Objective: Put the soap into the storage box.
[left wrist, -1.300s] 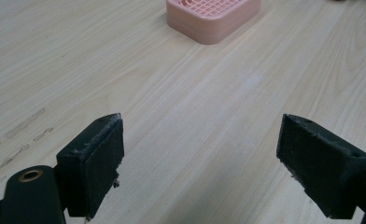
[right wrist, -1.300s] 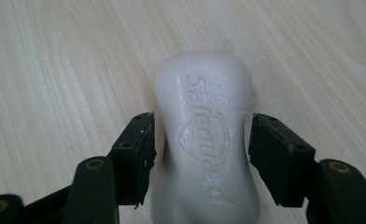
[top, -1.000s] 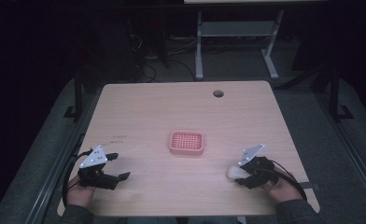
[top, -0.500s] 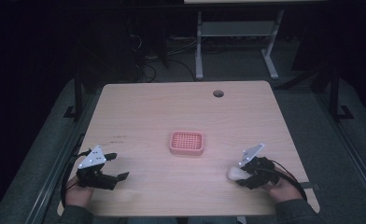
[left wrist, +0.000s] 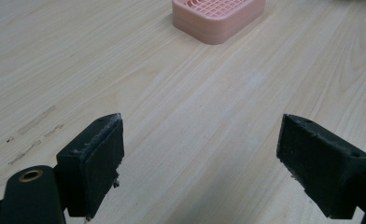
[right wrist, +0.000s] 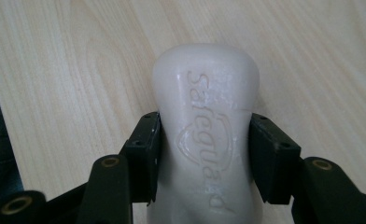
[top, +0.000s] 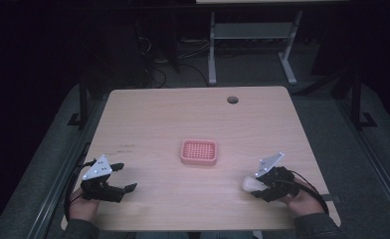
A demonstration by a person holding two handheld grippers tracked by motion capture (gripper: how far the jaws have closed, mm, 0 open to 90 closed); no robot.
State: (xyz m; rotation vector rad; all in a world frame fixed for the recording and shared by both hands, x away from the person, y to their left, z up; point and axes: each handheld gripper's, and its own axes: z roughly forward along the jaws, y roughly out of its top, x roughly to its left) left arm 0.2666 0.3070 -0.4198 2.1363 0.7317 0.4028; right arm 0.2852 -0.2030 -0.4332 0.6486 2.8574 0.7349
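The white soap bar lies at the table's near right, where the right gripper has just closed its jaws onto its sides: gripped, ready to lift toward the pink soap dish at centre. The left gripper rests wide, empty, near left.

The soap bar is showing creamy white. The soap dish is looking pink with a grid pattern, the worktop pale woodgrain.

A pale wooden table stands in a dark room, a grey metal frame behind it on the dim floor.
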